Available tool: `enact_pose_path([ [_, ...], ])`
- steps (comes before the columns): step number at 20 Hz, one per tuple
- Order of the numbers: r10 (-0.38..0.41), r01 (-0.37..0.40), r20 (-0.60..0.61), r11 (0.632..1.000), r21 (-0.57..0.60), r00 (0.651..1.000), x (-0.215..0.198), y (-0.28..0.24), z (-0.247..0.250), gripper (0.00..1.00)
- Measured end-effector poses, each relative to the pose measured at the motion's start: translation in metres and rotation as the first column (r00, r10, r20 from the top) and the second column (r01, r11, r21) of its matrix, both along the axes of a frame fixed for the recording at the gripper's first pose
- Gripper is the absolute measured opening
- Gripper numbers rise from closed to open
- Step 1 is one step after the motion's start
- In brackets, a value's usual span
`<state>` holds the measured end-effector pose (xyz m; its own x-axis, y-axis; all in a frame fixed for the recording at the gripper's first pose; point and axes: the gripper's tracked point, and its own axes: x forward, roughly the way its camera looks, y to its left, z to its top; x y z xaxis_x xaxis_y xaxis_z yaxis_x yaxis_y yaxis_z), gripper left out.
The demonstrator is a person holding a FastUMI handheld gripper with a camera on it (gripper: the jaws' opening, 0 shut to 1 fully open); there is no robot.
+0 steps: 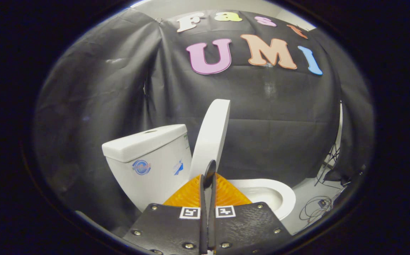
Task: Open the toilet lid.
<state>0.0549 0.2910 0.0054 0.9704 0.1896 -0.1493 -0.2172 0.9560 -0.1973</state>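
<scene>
Just ahead of the gripper (207, 179), white toilet lid (212, 134) raised nearly upright, leaning toward the tank (148, 156), lower edge hidden behind the orange fingers (187, 194). Fingers drawn together with only a thin slit between, tips at the lid's lower edge; grip on it unclear. Beyond, toilet bowl (279, 196) partly covered by gripper body; cables (314, 209) on floor hard to make out.
</scene>
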Motion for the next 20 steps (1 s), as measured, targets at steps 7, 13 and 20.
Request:
enact_pose_path([
  [7, 0.059, -0.058, 0.013, 0.998, -0.038, 0.998, -0.002, 0.032, -0.006, 0.02],
  [13, 0.111, -0.11, 0.001, 0.993, -0.029, 0.994, -0.004, 0.056, -0.011, 0.02],
  [20, 0.238, -0.247, -0.21, 0.969, -0.019, 0.948, -0.019, 0.102, -0.084, 0.01],
])
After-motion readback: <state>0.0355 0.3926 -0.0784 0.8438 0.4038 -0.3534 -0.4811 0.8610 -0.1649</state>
